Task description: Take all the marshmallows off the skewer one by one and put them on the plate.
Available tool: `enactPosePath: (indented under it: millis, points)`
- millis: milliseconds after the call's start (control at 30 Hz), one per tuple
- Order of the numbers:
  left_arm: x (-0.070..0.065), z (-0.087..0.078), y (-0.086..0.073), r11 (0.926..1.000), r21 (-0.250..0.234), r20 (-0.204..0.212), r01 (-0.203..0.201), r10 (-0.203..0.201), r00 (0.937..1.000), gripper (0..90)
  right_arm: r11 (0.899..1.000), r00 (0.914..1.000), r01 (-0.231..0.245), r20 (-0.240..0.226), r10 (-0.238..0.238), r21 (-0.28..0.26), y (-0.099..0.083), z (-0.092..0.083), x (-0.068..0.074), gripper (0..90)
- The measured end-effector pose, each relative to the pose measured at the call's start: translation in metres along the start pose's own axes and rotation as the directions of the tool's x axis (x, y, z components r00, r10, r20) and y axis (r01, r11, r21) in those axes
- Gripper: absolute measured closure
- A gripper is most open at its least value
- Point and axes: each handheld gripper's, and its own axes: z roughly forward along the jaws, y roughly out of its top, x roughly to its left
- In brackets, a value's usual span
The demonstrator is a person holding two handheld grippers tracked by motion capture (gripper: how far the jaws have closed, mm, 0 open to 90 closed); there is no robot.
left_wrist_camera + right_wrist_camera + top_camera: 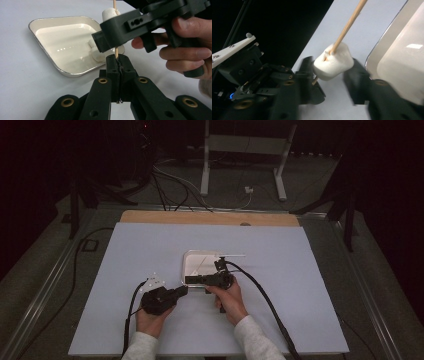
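Left jaws: the left gripper (pixel 117 62) is clenching the lower end of a wooden skewer (pixel 116 52), holding it upright just off the tray's near edge.
Right jaws: the right gripper (pixel 332 80) is straddling a white marshmallow (pixel 333 63) threaded on the skewer; its jaws are standing either side, blurred, and whether the pads are pressing cannot be told.
Marshmallow: it is sitting partway along the stick, above the left jaws.
Tray: a cream tray (pixel 192 256) with a metal rim is lying near the middle of the mat, another marshmallow (pixel 96 53) resting in its near corner.
Hands: both hands (pixel 150 320) are working close together, between the tray and the mat's near edge.
Surface: a pale mat (pixel 125 270) is covering the table (pixel 150 217), bare wood showing along the far edge.
Open room: wide stretches of mat are lying free toward both side edges and the far edge.
Room: dark floor, cables and a white stand (pixel 280 165) are showing beyond the table.
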Motion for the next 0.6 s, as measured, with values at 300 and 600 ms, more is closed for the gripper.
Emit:
enactPosePath:
  millis: [300,600]
  points:
    - [0.001,0.0,0.0,0.9999,0.008,0.003,-0.006,0.006,1.0,90.0,1.0,0.9999,-0.001,-0.012,0.001,-0.024,0.003,-0.005,0.002,77.2]
    - [0.001,-0.002,0.001,0.9991,0.026,0.0,-0.033,0.033,0.9994,90.0,0.999,0.9998,-0.012,-0.015,0.012,-0.032,0.007,-0.013,0.0,78.8]
